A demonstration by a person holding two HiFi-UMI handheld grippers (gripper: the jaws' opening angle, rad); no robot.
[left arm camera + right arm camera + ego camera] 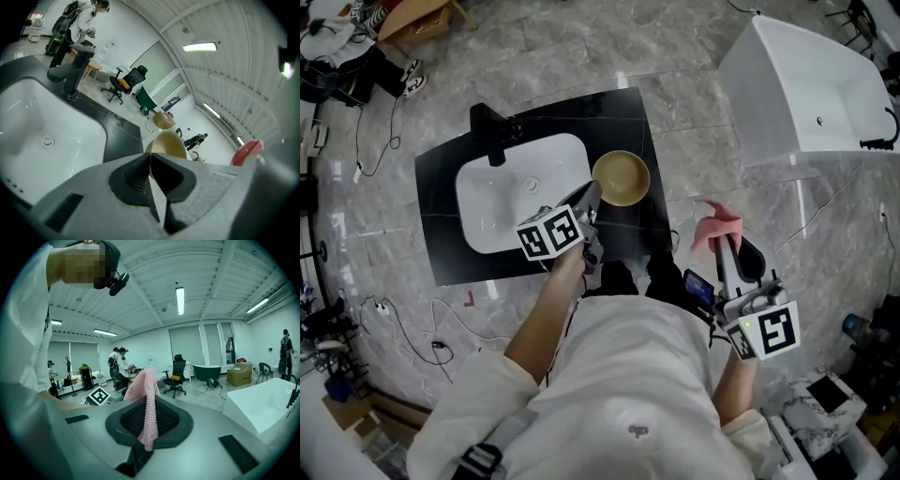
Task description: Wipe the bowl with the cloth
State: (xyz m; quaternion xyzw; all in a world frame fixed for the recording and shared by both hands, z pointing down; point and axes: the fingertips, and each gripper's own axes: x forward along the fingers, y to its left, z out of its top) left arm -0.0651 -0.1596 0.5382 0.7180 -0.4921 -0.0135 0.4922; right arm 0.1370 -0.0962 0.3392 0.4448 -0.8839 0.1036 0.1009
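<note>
Meanwhile, the tan bowl [621,178] is being clamped by its rim in the left gripper [592,194] at centre frame, beside the sink [502,202]. The pink cloth [713,229] is being pinched by the right gripper [723,244] at right. Wiping is apparently being readied, and cloth and bowl need bringing together.

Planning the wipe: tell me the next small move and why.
Probably swing the right gripper, shut on the pink cloth, across into the bowl: the left gripper grips its rim, and the pink cloth is well apart from it.
</note>
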